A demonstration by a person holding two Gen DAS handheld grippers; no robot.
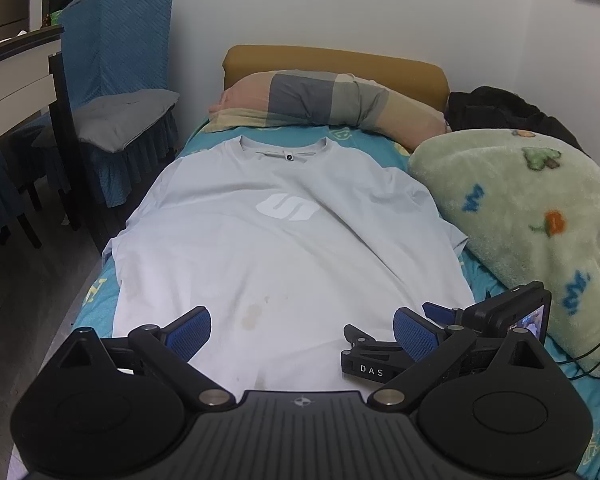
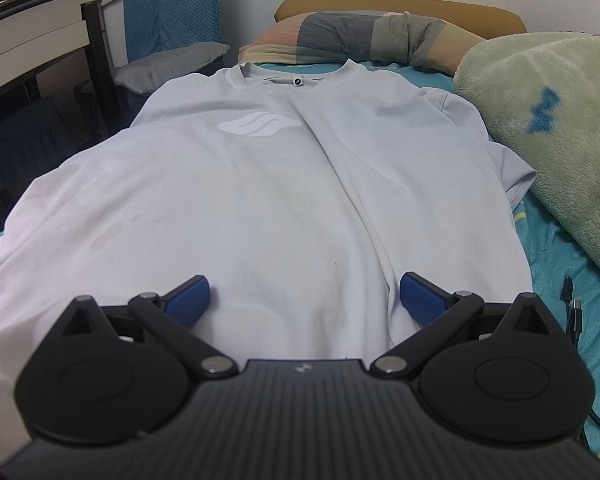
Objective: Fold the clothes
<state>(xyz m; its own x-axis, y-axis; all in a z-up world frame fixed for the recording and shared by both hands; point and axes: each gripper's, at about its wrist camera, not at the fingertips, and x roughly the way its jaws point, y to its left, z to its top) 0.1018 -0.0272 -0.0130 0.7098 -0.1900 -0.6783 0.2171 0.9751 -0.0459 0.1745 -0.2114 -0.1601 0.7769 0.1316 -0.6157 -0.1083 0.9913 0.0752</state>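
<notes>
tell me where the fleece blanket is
The fleece blanket is bunched on the right side of the bed in both views, beside the t-shirt's right sleeve and just in front of the pillow.

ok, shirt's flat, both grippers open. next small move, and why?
Probably lower both grippers onto the shirt hem and close. The shirt lies spread face up on the bed, unfolded, and neither gripper holds any cloth yet.

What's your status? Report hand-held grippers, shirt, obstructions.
Left hand-held gripper open, right hand-held gripper open, both low at hem end. T-shirt flat on bed, front up, unfolded. Fleece blanket beside its right sleeve.
</notes>
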